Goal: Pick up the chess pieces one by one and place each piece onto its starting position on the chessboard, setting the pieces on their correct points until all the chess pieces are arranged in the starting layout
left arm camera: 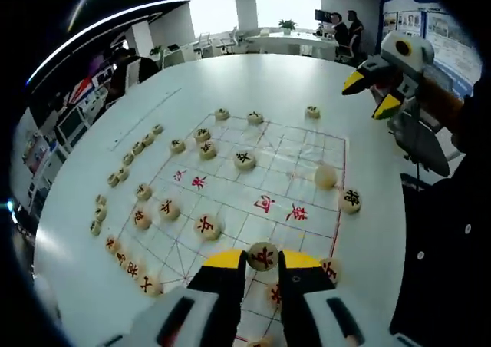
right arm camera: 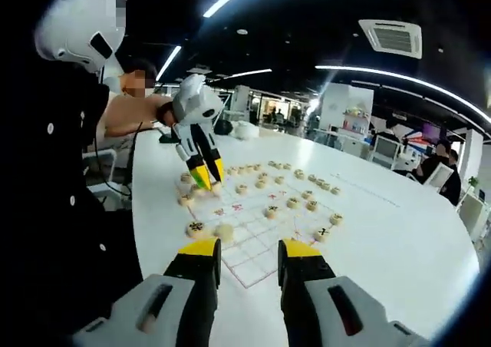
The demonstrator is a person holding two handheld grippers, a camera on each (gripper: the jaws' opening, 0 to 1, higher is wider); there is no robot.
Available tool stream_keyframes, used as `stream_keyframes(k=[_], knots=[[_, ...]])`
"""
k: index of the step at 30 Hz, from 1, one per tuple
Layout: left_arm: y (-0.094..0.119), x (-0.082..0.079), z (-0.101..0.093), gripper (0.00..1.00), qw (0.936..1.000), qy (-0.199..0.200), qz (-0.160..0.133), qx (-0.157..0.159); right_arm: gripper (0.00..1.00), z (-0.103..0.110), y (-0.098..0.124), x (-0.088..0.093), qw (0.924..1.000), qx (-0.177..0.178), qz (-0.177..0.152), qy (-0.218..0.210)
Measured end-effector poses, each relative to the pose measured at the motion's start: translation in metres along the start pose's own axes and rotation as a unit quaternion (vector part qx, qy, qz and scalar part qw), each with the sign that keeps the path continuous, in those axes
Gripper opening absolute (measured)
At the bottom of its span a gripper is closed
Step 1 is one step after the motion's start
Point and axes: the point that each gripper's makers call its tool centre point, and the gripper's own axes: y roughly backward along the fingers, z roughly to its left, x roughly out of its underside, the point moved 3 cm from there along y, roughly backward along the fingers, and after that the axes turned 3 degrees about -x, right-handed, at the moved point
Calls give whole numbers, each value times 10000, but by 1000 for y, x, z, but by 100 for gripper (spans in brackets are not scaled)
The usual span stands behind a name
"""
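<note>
A Chinese chessboard [left arm camera: 295, 151] printed with red characters lies on a white table. Round wooden chess pieces stand scattered on it, such as a black-marked one [left arm camera: 244, 160] and a face-down one [left arm camera: 325, 176]. More pieces line the board's left side [left arm camera: 123, 170]. My left gripper [left arm camera: 262, 264] is low over the board's near edge, shut on a red-marked piece [left arm camera: 262, 256]; in the right gripper view it [right arm camera: 207, 174] points down at the board [right arm camera: 257, 243]. My right gripper [right arm camera: 248, 256] is open and holds nothing, short of the board's corner; in the left gripper view it hangs [left arm camera: 370, 94] above the far right corner.
The white table [left arm camera: 230, 78] is large and round, with bare surface beyond the board. One black-marked piece [left arm camera: 350, 200] sits just off the board's right edge. A person's dark sleeve [left arm camera: 445, 239] fills the right side. People and desks stand far behind [right arm camera: 437, 166].
</note>
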Motion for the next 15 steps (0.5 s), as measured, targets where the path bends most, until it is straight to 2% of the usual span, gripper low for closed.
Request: stream_keyframes(k=[6,15], knots=[[-9,2,2,19,9998,26,200,89,31,-2,5,3,9999,82,4,-74],[-11,1,2,19,9996,18,240,147,31,-4,5,8,9999,124,1,-118]])
